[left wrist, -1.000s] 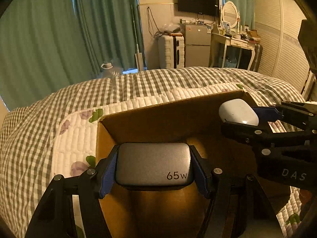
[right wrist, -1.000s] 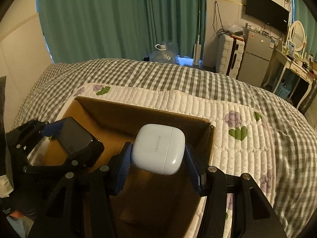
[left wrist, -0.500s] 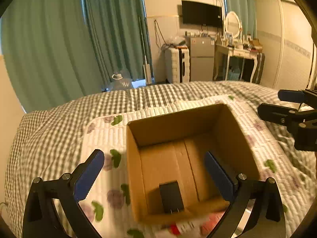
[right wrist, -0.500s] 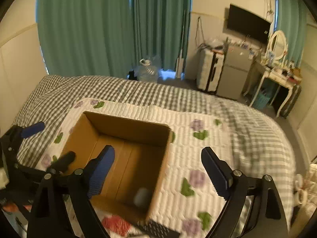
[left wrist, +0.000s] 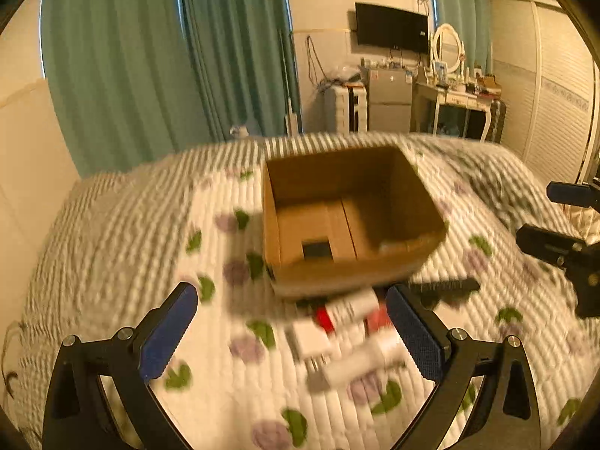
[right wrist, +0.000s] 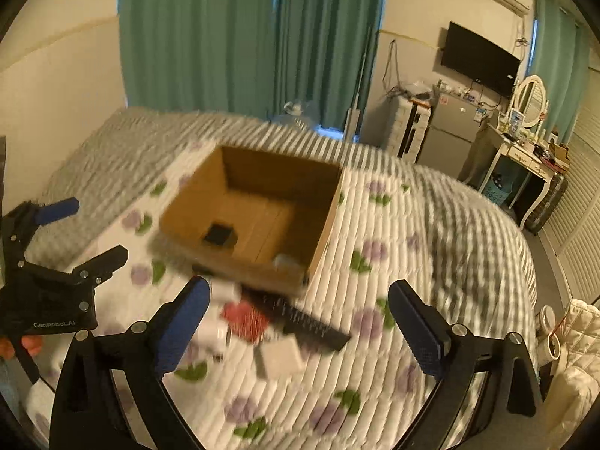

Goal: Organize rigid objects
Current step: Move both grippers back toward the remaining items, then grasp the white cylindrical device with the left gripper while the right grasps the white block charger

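An open cardboard box [left wrist: 375, 273] [right wrist: 180, 221] stands on the quilted bed. Inside lie a dark charger [left wrist: 317, 250] [right wrist: 219, 234] and a white earbuds case [left wrist: 390, 247] [right wrist: 285, 261]. In front of the box lie a black comb [left wrist: 446, 288] [right wrist: 307, 324], a white plug adapter [left wrist: 309, 341] [right wrist: 279, 358], a red item [right wrist: 243, 317] and white tubes [left wrist: 360, 363]. My left gripper [left wrist: 292, 332] is open and empty, above these items. My right gripper [right wrist: 296, 332] is open and empty too. Both views are motion-blurred.
The bed has a white floral quilt [left wrist: 232, 393] over a grey checked cover [right wrist: 476, 225]. Green curtains [left wrist: 168, 67], a small fridge [left wrist: 386, 105] and a white dressing table [right wrist: 525, 161] stand beyond the bed.
Both grippers let go of the charger and the earbuds case, which now lie in the box. Both have pulled back and up, bringing the loose items before the box into view.
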### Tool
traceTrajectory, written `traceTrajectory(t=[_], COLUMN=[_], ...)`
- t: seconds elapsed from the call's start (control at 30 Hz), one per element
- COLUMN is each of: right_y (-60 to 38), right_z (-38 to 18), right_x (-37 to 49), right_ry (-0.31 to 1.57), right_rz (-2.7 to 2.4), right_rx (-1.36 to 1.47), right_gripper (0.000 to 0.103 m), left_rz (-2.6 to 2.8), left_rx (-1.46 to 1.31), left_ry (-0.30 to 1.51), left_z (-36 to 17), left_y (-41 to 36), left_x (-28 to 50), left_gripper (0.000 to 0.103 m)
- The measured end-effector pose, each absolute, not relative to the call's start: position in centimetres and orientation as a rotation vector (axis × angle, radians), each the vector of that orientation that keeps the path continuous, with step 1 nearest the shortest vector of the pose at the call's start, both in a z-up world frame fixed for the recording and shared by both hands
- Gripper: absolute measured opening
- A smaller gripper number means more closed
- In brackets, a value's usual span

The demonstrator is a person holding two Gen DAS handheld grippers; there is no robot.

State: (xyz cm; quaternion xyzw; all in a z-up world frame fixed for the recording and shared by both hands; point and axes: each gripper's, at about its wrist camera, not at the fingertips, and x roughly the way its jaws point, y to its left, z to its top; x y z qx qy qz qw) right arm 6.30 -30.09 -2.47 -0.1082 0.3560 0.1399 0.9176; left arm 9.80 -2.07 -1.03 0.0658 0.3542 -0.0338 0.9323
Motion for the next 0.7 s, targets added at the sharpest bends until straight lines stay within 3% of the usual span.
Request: traceTrajectory(t=[0.27, 0.5, 0.57, 0.7], right_y=[-29.3, -30.1, -30.3, -29.9], right_z=[-13.2, -17.3, -18.5, -20.2], right_x=[7.8, 10.3, 11.2, 12.1], right_ry=[0.913, 1.057, 1.115, 1.182], right_rz=[0.31, 0.321, 0.321, 0.325], right_rx=[-0.31, -0.258, -0.242, -0.249], right_gripper=[0.096, 0.095, 0.085, 0.076], left_rz=[-0.095, -0.158, -0.167, -0.203], left_rx=[0.166, 0.206, 0.215, 0.215], left_ry=[0.842, 0.908, 0.916, 0.947], left_z=[-9.9, -13.3, -13.4, -14.1], left_y=[-4.4, -5.9, -6.1, -6.5], left_x=[8.7, 9.8, 10.3, 11.3], left_gripper=[0.103, 0.102, 0.103, 0.102])
